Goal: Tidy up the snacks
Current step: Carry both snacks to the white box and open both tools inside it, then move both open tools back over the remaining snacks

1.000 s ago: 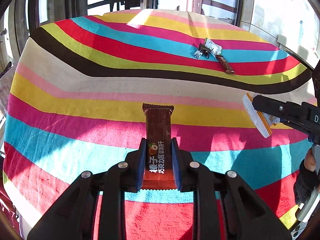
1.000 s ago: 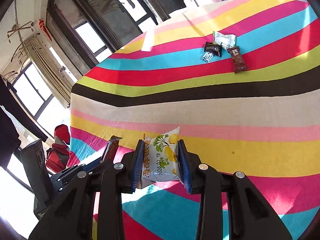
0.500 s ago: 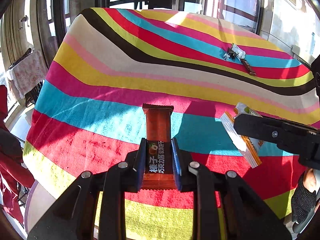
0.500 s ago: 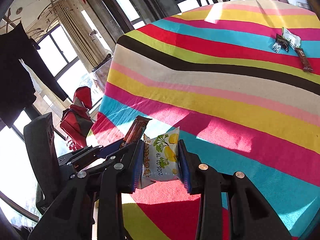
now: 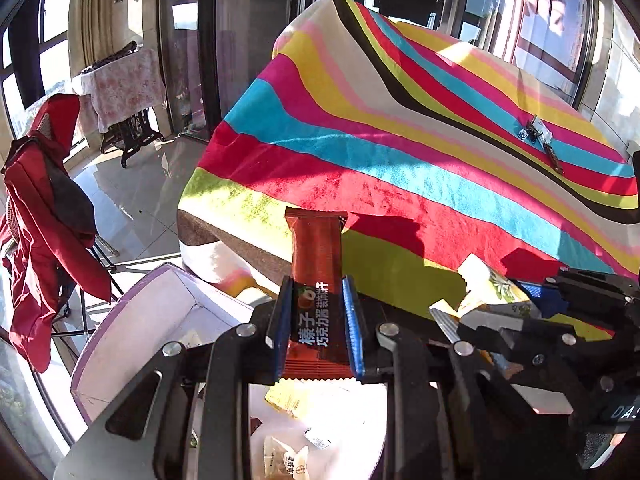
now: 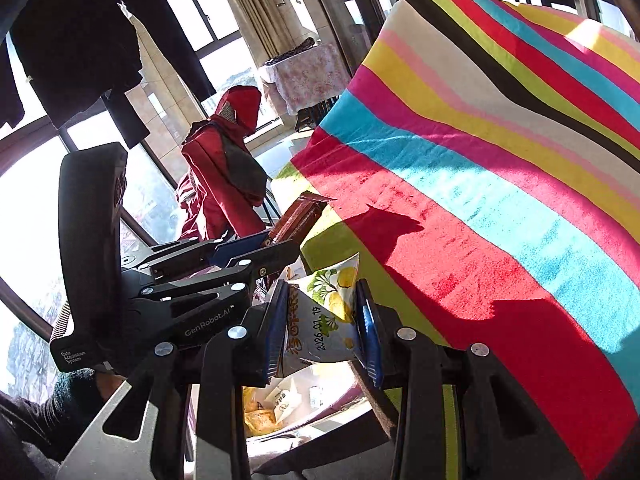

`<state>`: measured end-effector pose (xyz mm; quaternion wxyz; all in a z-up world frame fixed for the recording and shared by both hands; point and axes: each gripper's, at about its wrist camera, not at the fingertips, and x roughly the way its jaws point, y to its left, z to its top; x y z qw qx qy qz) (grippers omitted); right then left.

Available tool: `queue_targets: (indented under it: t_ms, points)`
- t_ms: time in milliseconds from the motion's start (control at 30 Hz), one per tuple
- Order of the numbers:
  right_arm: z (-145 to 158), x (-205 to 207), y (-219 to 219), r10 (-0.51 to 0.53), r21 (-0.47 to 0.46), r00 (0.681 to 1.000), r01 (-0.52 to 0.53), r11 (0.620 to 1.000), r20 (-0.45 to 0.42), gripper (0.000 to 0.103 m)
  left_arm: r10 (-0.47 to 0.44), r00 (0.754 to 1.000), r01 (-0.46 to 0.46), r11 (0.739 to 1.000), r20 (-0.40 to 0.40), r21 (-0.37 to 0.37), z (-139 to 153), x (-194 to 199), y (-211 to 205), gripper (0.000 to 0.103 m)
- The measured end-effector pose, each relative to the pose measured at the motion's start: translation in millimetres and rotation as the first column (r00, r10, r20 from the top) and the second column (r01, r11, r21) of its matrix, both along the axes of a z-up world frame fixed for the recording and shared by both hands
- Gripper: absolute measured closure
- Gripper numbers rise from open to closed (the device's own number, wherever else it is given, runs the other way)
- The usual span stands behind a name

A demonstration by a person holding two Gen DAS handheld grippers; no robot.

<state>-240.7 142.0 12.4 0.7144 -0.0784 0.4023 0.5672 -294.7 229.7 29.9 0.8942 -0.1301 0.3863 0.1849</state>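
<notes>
The left gripper (image 5: 316, 330) has its blue-padded fingers (image 5: 278, 320) clamped on the lower half of one brown chocolate bar (image 5: 317, 280), which stands upright between them with its top end free above the pads; the right gripper (image 6: 323, 326) has its fingers (image 6: 370, 336) closed on one white snack packet (image 6: 326, 312) printed with lemons and green leaves, the packet filling the gap between the pads and bulging out above them; both grippers point downward and forward past the near corner of the tabletop (image 5: 440, 128), side by side and close together, the left one seen at the left of the right wrist view (image 6: 256, 246) and the right one at the lower right of the left wrist view (image 5: 516, 312); a dark knitted sleeve (image 6: 68, 396) shows under the left gripper's body; below both grippers lies one open white box (image 5: 160, 320) with a lilac outer wall, just off the tabletop's edge, with a few wrapped snacks (image 5: 288, 400) lying in it, their number unclear since the grippers hide much of the inside; far across the striped cloth a small cluster of three or so snacks (image 5: 538, 138) lies on the blue and red bands, too small to count surely; one red jacket (image 5: 44, 216) hangs on a stand by the windows.
</notes>
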Motion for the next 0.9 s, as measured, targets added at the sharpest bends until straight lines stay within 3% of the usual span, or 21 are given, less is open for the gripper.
queue_targets:
  t_ms: [200, 467, 533, 567, 600, 667, 733, 900]
  points:
    - [-16.7, -62.2, 35.0, 0.210, -0.081, 0.977, -0.206, 0.975, 0.043, 0.069, 0.161, 0.983, -0.162, 0.987, -0.089, -0.013, -18.6, -61.4, 38.2, 0.079]
    - [-44.4, -122.7, 64.6, 0.392, -0.182, 0.918, -0.375, 0.909, 0.067, 0.066, 0.331, 0.928, -0.333, 0.943, -0.173, 0.015, -41.8, -105.0, 72.7, 0.077]
    - [-45.5, -125.1, 63.4, 0.400, -0.183, 0.914, -0.384, 0.905, 0.061, 0.058, 0.375, 0.911, -0.372, 0.927, -0.171, 0.054, -36.5, -106.8, 76.8, 0.060]
    - [-43.6, -122.2, 60.6, 0.392, -0.176, 0.918, -0.377, 0.909, 0.060, 0.043, 0.404, 0.900, -0.394, 0.915, -0.162, 0.089, -31.2, -105.7, 77.3, 0.031]
    - [-38.0, -115.2, 55.5, 0.378, -0.155, 0.924, -0.365, 0.918, 0.060, 0.040, 0.431, 0.891, -0.416, 0.901, -0.142, 0.122, -24.3, -104.7, 76.2, 0.008]
    - [-23.2, -99.5, 41.7, 0.342, -0.099, 0.937, -0.335, 0.937, 0.064, 0.040, 0.453, 0.888, -0.436, 0.884, -0.082, 0.169, -8.3, -99.1, 71.1, 0.003]
    - [-5.4, -78.2, 22.6, 0.287, -0.033, 0.955, -0.286, 0.958, 0.074, 0.040, 0.433, 0.900, -0.414, 0.886, -0.054, 0.207, 4.4, -85.3, 61.9, 0.002]
    - [39.9, -16.9, -51.6, 0.083, 0.121, 0.990, -0.097, 0.988, 0.113, 0.036, 0.278, 0.961, -0.275, 0.942, 0.012, 0.193, 27.7, -24.7, 27.2, 0.002]
